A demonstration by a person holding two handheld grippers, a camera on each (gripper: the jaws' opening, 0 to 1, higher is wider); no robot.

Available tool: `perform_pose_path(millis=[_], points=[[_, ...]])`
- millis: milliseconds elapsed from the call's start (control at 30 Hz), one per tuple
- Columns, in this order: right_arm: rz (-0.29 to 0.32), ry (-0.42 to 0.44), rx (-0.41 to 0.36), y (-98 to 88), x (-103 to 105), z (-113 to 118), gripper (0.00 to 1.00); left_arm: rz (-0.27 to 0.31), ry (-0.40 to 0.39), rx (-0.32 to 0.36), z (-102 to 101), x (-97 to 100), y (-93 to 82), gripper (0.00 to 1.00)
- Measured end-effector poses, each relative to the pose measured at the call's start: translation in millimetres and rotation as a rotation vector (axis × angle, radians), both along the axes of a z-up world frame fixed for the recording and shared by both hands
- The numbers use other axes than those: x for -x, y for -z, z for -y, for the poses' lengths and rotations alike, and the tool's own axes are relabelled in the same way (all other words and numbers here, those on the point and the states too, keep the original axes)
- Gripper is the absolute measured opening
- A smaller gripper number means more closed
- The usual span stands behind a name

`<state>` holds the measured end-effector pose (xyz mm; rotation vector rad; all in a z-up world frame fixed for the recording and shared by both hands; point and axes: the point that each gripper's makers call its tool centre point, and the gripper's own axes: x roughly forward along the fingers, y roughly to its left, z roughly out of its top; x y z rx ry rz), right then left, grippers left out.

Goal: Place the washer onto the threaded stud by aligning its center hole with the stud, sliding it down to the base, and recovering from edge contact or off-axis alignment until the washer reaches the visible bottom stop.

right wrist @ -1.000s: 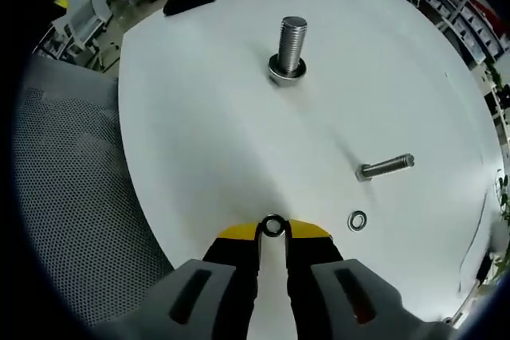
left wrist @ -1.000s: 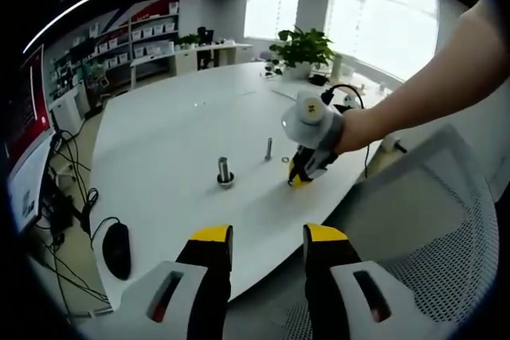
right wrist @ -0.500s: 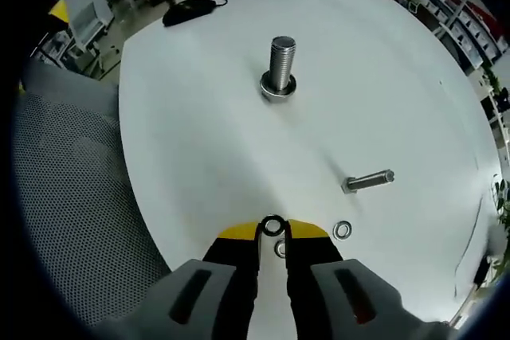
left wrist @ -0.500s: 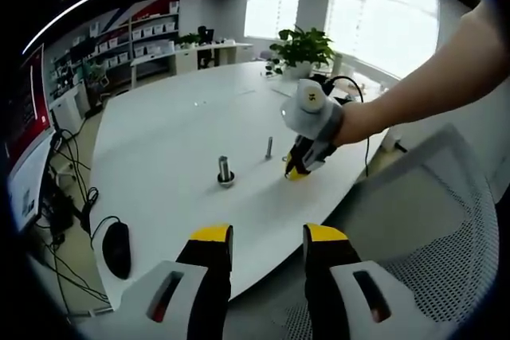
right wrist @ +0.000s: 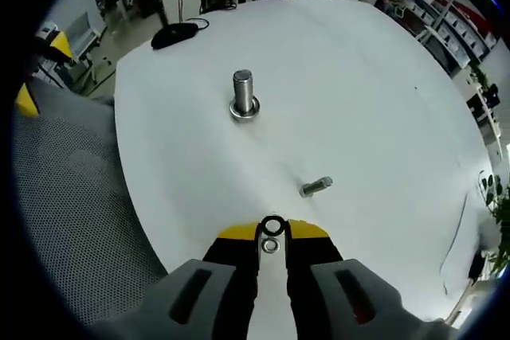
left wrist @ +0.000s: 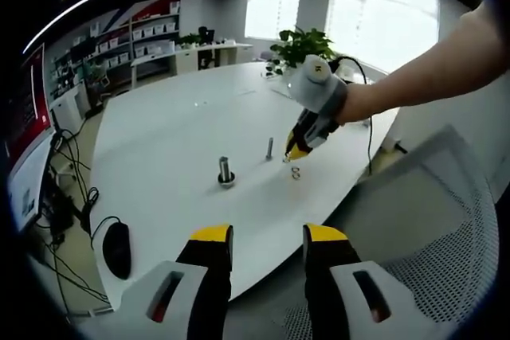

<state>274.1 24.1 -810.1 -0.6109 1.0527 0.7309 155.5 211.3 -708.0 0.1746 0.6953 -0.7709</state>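
My right gripper (right wrist: 273, 232) is shut on a small steel washer (right wrist: 273, 217), pinched upright between the yellow tips. It hangs above the white table (right wrist: 358, 77). The big threaded stud (right wrist: 243, 93) stands upright on its wide base, well ahead and slightly left of the washer. In the left gripper view the same stud (left wrist: 225, 170) stands mid-table, and the right gripper (left wrist: 298, 151), held by a hand, hovers to its right. My left gripper (left wrist: 268, 236) is open and holds nothing, short of the table's near edge.
A thinner bolt (right wrist: 316, 188) stands between the gripper and the stud. A loose washer (right wrist: 266, 246) lies on the table under the right jaws. A black mouse (right wrist: 175, 31) sits near the far edge. A mesh chair (right wrist: 72, 220) stands beside the table.
The right gripper has risen and drawn back from the table with the washer in it, so the stud looks smaller and farther. A loose washer now shows beneath it. The left gripper stayed still.
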Motion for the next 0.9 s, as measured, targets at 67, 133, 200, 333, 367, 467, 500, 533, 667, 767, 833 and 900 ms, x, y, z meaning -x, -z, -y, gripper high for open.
perform_pose_path(millis=[67,133,200,333,367,467,500,533,667,767,833,900], points=[[0.011,-0.004,0.005,-5.5,-6.1,0.4,0.13,-0.002,0.002,-0.002,0.2,0.4,0.5,0.33],[0.023,-0.007,0.006,-9.2,-11.5,0.3,0.13,-0.002,0.005,-0.002,0.6,0.7,0.7,0.33],[0.03,-0.015,0.007,-12.2,-15.6,-1.3,0.13,-0.002,0.006,0.0,0.9,0.8,0.5,0.33],[0.043,-0.055,0.04,-12.9,-23.2,-1.3,0.13,-0.003,0.009,-0.003,1.0,1.1,0.9,0.33],[0.044,-0.054,0.038,-13.7,-24.6,-2.0,0.13,-0.002,0.009,-0.003,1.0,1.2,0.8,0.33],[0.053,-0.054,0.032,-15.5,-31.1,-5.0,0.13,-0.003,0.009,-0.004,0.9,1.3,1.1,0.33],[0.054,-0.056,0.033,-15.7,-32.5,-6.3,0.13,-0.004,0.009,-0.005,0.9,1.4,1.3,0.33],[0.055,-0.06,0.039,-15.5,-33.7,-6.4,0.13,-0.005,0.009,-0.006,0.9,1.3,1.6,0.33],[0.057,-0.08,0.064,-13.6,-39.5,-4.0,0.13,-0.006,0.01,-0.007,0.9,1.4,2.2,0.33],[0.042,-0.076,0.056,-11.9,-40.4,-3.4,0.13,-0.009,0.008,-0.007,0.5,1.5,2.6,0.33],[0.041,-0.08,0.06,-10.4,-40.9,-2.8,0.13,-0.01,0.008,-0.009,0.3,1.6,2.9,0.33],[0.032,-0.082,0.058,-8.7,-40.6,-3.6,0.13,-0.011,0.008,-0.009,0.3,1.6,2.8,0.33]])
